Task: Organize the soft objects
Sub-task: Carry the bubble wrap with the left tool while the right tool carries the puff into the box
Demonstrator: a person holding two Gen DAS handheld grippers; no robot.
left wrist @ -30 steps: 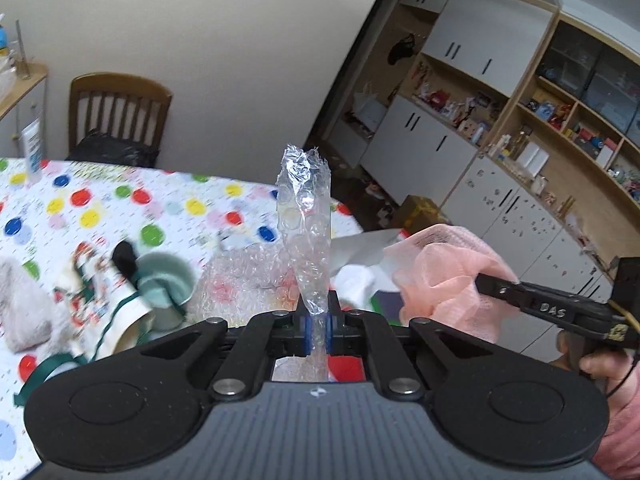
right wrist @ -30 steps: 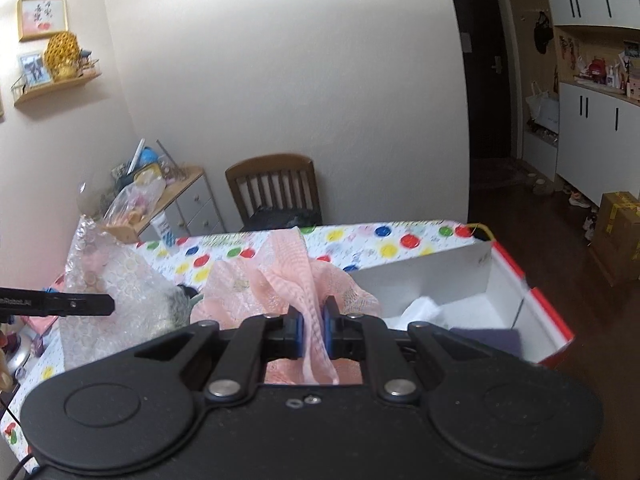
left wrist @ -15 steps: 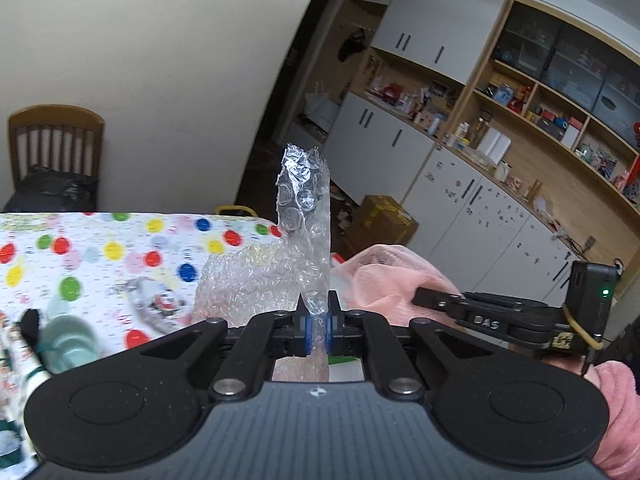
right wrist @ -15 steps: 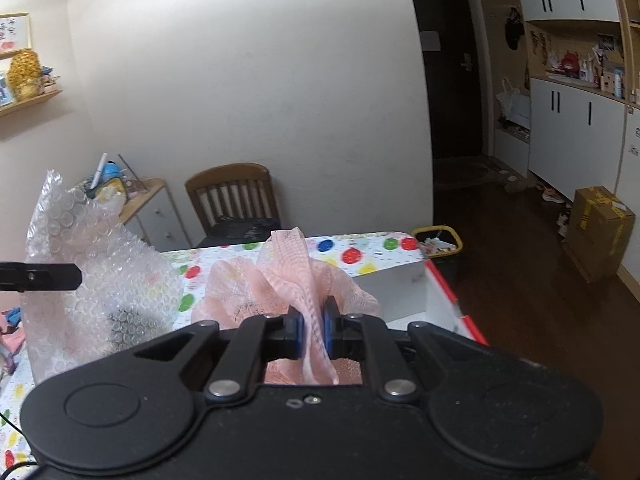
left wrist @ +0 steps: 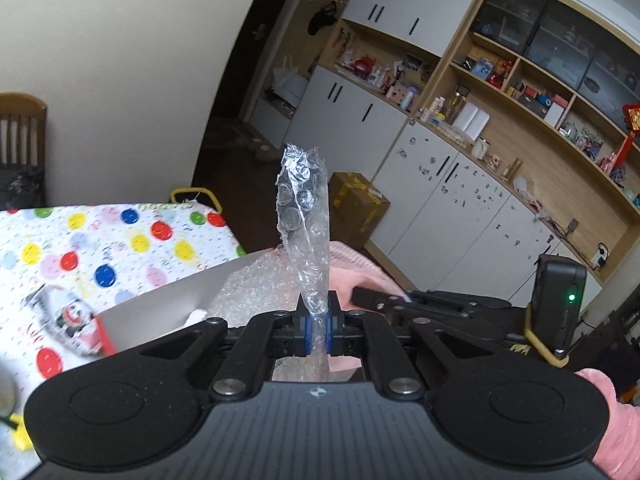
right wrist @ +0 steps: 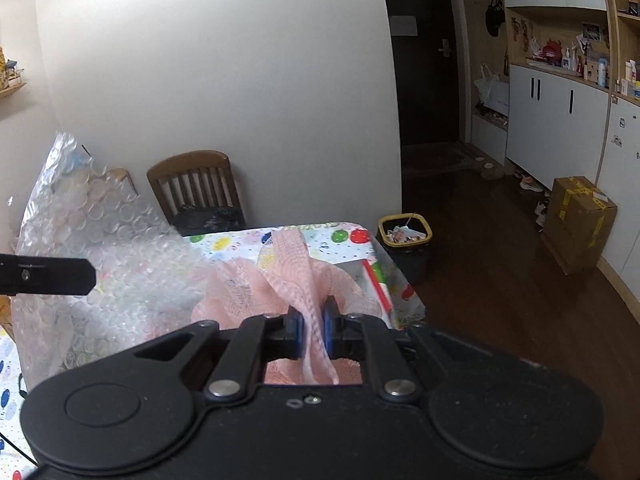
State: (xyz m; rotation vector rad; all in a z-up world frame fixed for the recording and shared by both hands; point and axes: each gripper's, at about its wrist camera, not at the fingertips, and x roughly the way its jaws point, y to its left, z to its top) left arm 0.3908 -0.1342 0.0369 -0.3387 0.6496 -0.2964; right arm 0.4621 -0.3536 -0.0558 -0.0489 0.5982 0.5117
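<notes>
1. Over the near end of the table (left wrist: pixel 132 236), both grippers hang side by side, each with a soft thing pinched in it.
2. Left gripper (left wrist: pixel 316 330): its blue pads are clamped on a twisted neck of bubble wrap (left wrist: pixel 306 236). The twist stands upright past the fingertips, and the rest of the sheet billows below and to the left of the jaws.
3. Seen from the right wrist, the same bubble wrap (right wrist: pixel 104 264) is a wide, crinkled sheet off the table, filling the left of the view, with the tip of the left gripper (right wrist: pixel 60 276) dark across it.
4. Right gripper (right wrist: pixel 313 332): clenched on a strip of pink mesh (right wrist: pixel 296 276) – a netted cloth that bunches up ahead of the jaws and hangs through behind them.
5. From the left wrist, the pink mesh (left wrist: pixel 360 268) shows just beyond the bubble wrap, touching or nearly so, and the right gripper (left wrist: pixel 384 298) comes in from the right edge. A pink sleeve (left wrist: pixel 612 432) shows at the lower right.
6. Below both loads sits a white box (left wrist: pixel 168 304) with a red rim, at the table's edge; its inside is mostly hidden.
7. Tablecloth (right wrist: pixel 320 240): white with coloured dots.
8. Behind the table – a wooden chair (right wrist: pixel 196 188) against the wall, and a yellow-rimmed bin (right wrist: pixel 406 232) on the floor.
</notes>
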